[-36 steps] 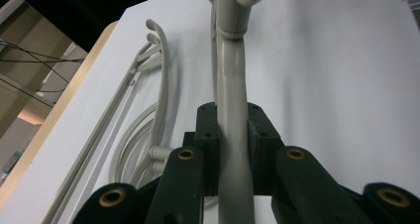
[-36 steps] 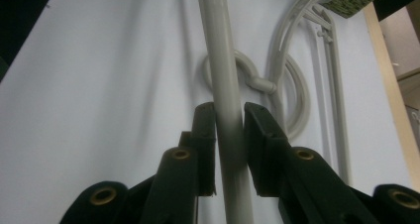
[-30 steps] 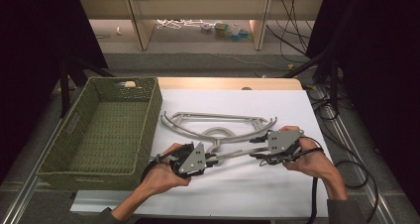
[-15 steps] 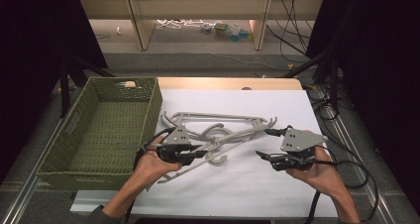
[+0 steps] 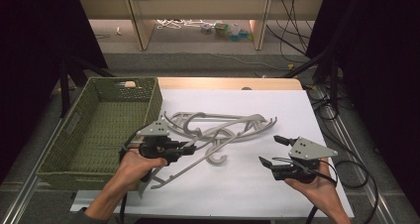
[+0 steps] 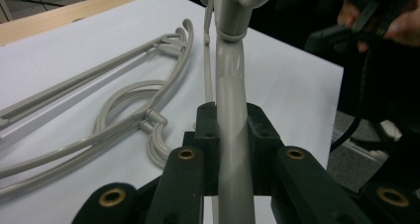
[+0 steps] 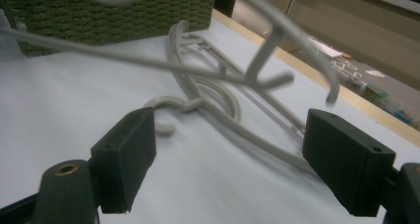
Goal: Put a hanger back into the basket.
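Note:
My left gripper (image 5: 192,147) is shut on a grey plastic hanger (image 5: 233,131) and holds it tilted above the white table, beside the green basket (image 5: 94,173). In the left gripper view the hanger's bar (image 6: 230,85) is pinched between the jaws of the left gripper (image 6: 231,130). My right gripper (image 5: 270,149) is at the right, apart from the hanger. Its jaws have just been opening and stand wide with nothing between them. The right gripper (image 7: 247,149) faces more grey hangers (image 7: 213,100) lying in a tangle on the table.
The woven basket (image 7: 114,11) stands at the table's left side with its bottom bare. White paper (image 5: 297,110) covers the table top. Cables (image 5: 356,174) trail along the right edge. Dark stands and a shelf sit behind the table.
The right gripper let go of the hanger, opened wide and drew away to the right. The left gripper moved left and slightly up, carrying the hanger with it.

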`<state>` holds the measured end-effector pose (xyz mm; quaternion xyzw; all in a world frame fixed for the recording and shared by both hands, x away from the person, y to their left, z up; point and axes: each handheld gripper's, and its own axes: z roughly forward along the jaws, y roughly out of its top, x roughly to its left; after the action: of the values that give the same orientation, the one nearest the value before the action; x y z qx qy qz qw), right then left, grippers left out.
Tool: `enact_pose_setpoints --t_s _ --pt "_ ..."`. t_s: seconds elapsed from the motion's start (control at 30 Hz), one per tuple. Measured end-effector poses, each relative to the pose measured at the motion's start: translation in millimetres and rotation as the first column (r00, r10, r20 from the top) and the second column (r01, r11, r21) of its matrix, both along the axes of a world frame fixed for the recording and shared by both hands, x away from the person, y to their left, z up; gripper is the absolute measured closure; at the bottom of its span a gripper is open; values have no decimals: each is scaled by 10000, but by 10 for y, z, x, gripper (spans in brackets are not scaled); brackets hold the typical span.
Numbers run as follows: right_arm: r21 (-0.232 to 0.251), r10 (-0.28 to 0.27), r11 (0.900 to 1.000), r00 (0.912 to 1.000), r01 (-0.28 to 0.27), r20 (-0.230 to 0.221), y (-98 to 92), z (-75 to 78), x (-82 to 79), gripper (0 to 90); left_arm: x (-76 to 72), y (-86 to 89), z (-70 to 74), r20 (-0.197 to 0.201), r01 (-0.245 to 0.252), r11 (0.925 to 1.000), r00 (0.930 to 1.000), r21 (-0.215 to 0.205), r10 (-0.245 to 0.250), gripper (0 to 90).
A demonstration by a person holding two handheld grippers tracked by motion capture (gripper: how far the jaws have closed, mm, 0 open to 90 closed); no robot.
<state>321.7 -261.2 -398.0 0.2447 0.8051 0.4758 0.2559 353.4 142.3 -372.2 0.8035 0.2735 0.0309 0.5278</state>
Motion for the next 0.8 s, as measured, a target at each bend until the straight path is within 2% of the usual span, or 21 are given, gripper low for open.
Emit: enact_pose_setpoints --t_s 0.07,0.1,0.3,0.4,0.5,0.6,0.7,0.77,0.8 --pt "-44 7 10000 9999 -8 -138 -10 -63 -40 216 -23 88 73 -135 -122 9993 9998 -363 117 793" --pt "-54 9 10000 9999 -10 -147 -14 -81 -51 217 -46 171 153 -157 -220 9987 9996 -449 213 793" --pt "-28 113 9999 9993 -114 -348 -21 -184 -101 210 -72 382 347 -225 -582 9960 9981 -674 568 793" --pt "21 140 9999 9990 -139 -435 -12 -222 -118 194 -70 520 460 -173 -845 9946 9963 -609 836 794" --pt "-6 223 9998 9988 -223 -435 -10 -235 -129 188 -51 703 575 -102 -1155 9910 9933 -681 1151 794" --pt "-42 347 9994 9980 -349 -520 -8 -238 -145 185 -28 876 644 -87 -1457 9849 9893 -935 1455 794" --pt "-9 279 9996 9984 -280 -487 -3 -248 -144 185 -17 1042 706 -57 -1814 9795 9833 -877 1816 794" --pt "-78 309 9995 9980 -314 -553 -8 -244 -144 186 -7 1143 746 -102 -1971 9781 9804 -674 1969 794" --pt "-95 320 9994 9979 -326 -561 -7 -247 -143 186 7 1200 761 -79 -2144 9752 9767 -554 2143 794"
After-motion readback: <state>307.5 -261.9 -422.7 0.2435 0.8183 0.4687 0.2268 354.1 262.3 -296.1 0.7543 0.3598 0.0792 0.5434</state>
